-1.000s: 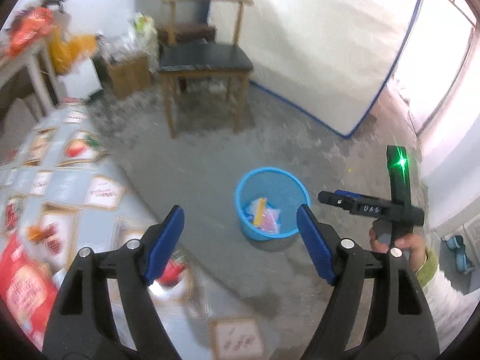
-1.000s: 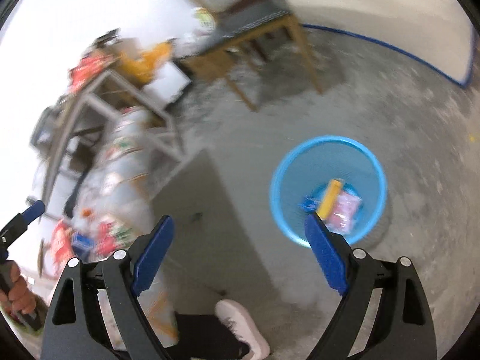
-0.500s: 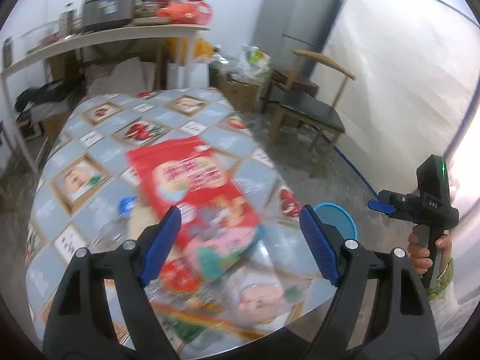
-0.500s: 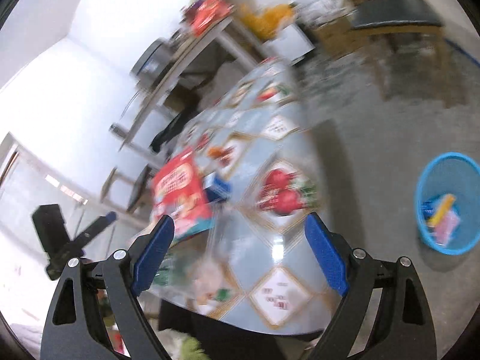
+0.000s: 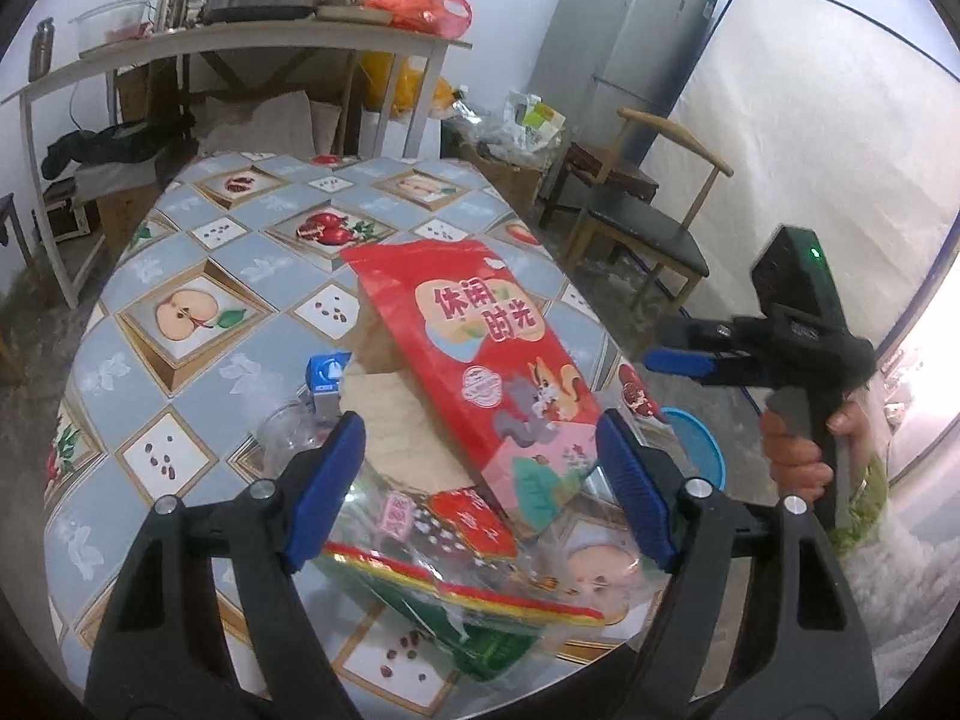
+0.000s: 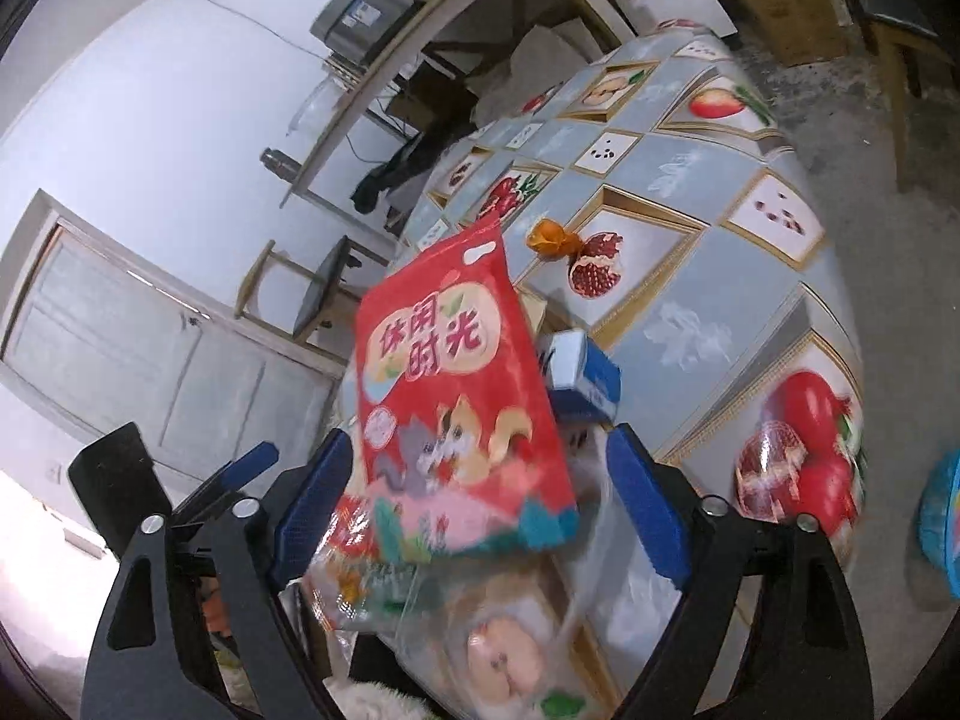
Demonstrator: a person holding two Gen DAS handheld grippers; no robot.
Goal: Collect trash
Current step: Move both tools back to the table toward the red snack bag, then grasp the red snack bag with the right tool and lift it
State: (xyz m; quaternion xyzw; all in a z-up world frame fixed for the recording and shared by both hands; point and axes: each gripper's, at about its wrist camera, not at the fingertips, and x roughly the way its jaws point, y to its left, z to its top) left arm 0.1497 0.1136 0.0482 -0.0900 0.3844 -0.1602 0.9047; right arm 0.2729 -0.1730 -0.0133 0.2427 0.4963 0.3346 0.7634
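Both grippers, left [image 5: 480, 483] and right [image 6: 474, 501], are closing empty, fingers spread, framing the red snack bag [image 5: 480, 354] ahead, poised for pickup.

White walls, a grey fridge [image 5: 624, 42], a wooden chair [image 5: 645, 222], concrete floor.

Snack bag [image 5: 480, 354]: red, pink lower edge, squirrel print, between the blue-padded black tongs [image 5: 480, 480]. Tabletop [image 5: 180, 252]: grey-blue diamonds, gold-framed fruit pictures. Carton [image 5: 327, 375] left of bag: blue and white. Basket [image 5: 699, 450] beyond right pad: light blue.
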